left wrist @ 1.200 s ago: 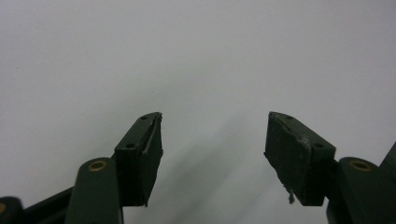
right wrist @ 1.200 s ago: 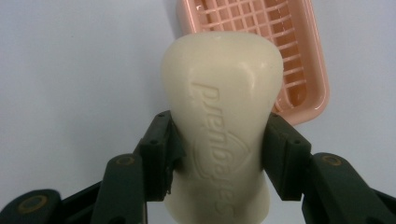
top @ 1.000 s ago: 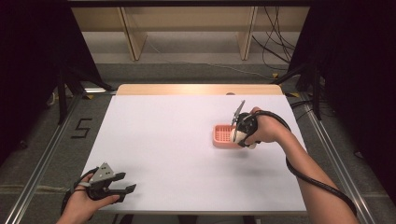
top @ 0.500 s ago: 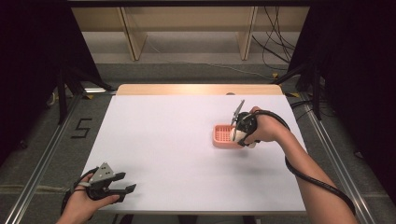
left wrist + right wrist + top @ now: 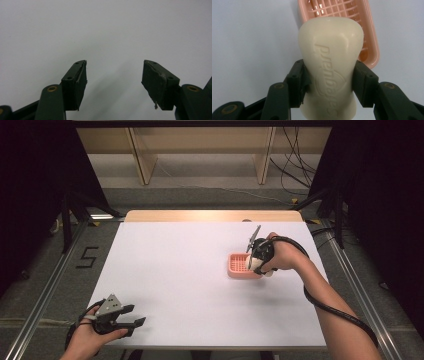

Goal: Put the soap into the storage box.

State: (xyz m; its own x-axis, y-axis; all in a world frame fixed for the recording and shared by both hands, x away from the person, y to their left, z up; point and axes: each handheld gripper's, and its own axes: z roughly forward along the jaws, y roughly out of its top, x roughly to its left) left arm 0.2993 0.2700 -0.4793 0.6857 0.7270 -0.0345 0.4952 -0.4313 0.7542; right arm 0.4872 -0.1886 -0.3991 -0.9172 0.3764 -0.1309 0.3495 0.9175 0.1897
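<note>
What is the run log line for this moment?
right gripper: shut on soap bar | above pink soap dish | left gripper: open

Cream embossed soap bar (image 5: 331,72) poised above pink slatted soap dish (image 5: 367,37).

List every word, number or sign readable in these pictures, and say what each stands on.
"5": a dark numeral on the grey floor left of the table.
"Safeguard", as far as it can be made out: embossed on the cream soap bar held in the right claw; letters run sideways and are partly unclear.
Pink soap dish: no text.
</note>
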